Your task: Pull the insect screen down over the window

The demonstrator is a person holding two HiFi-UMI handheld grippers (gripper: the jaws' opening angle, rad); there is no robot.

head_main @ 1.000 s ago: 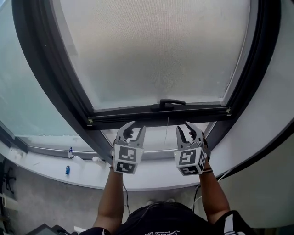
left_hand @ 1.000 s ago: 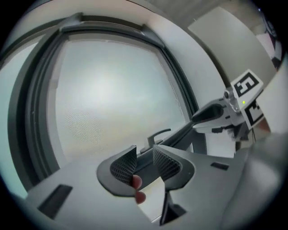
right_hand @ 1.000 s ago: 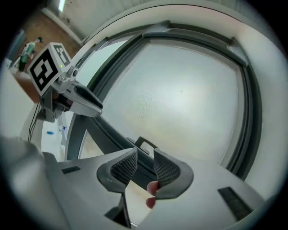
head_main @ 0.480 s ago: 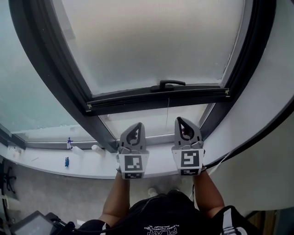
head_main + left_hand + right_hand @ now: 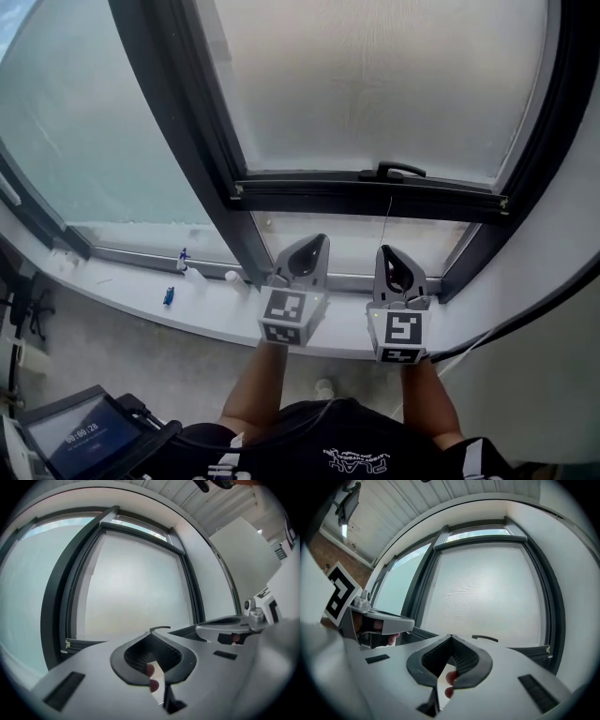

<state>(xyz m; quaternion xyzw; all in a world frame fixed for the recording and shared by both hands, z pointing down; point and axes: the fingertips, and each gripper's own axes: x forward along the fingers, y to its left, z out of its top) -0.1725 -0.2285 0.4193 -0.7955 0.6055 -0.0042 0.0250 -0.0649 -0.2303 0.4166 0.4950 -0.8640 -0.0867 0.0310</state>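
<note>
The insect screen [image 5: 375, 84] covers the upper window pane, and its dark bottom bar [image 5: 309, 192] with a small handle [image 5: 396, 170] hangs a short way above the sill. A thin cord [image 5: 389, 220] drops from the bar. My left gripper [image 5: 319, 241] and right gripper [image 5: 385, 251] sit side by side below the bar, apart from it, both shut on nothing. In the left gripper view the closed left gripper [image 5: 151, 633] points at the handle [image 5: 160, 628], with the right gripper [image 5: 225, 626] beside it. The right gripper [image 5: 450, 636] likewise faces the handle [image 5: 485, 638].
A white window sill [image 5: 122, 300] runs below the frame, with a small blue item [image 5: 169, 296] and a little bottle [image 5: 183, 256] on it. A tablet screen [image 5: 80, 436] lies at the lower left. A dark cable [image 5: 483, 339] curves along the wall at right.
Both grippers went from open to shut with nothing in them. They drew back from the screen's bottom bar toward me, and the head view swung so the window sits further right.
</note>
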